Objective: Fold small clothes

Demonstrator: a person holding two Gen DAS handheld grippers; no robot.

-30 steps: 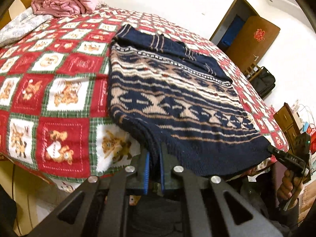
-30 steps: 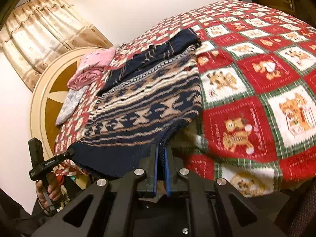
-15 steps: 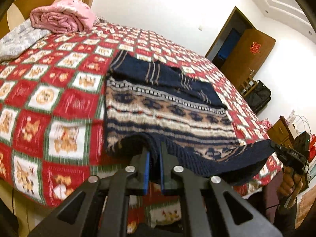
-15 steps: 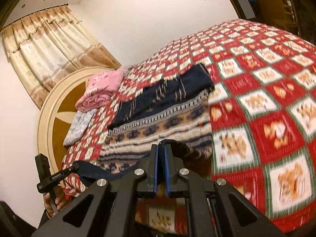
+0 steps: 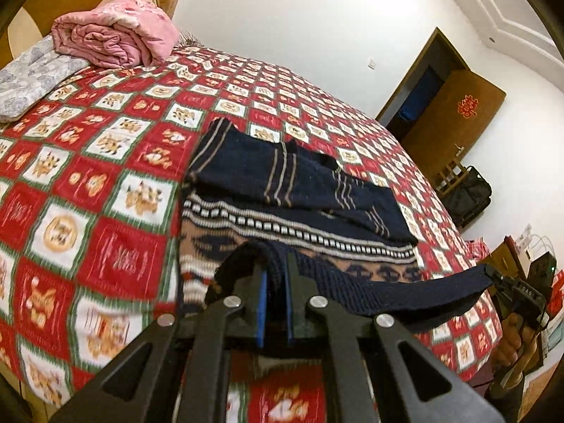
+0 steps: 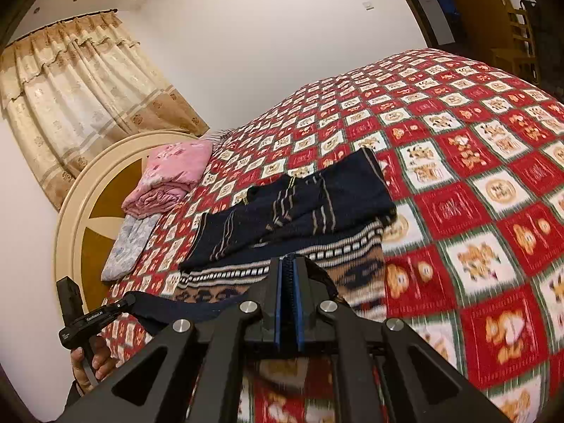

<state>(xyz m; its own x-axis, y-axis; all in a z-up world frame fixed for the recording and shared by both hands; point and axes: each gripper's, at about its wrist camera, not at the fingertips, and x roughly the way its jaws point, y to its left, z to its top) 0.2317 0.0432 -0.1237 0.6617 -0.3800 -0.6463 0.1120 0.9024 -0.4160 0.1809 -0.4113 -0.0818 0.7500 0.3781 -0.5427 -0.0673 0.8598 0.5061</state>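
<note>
**Kid:** What just changed?

**Me:** A moment ago the sweater lay long and flat on the bed, with its bottom edge down by me. Now I have lifted that edge up and carried it toward the sleeves. My left claw is squeezed tight on one corner of the edge. My right claw is squeezed tight on the other corner. The edge hangs stretched between them, above the patterned part.

**Kid:** So is it folded?

**Me:** Not yet, I think. The bottom half is coming over the top half. I would next lay the edge down near the dark sleeves, and then let go.

**Kid:** What is around you?

**Me:** The bed has a red and white checked blanket with little bears. A pink bundle sits by the round headboard. There are curtains, white walls and a brown door.
</note>
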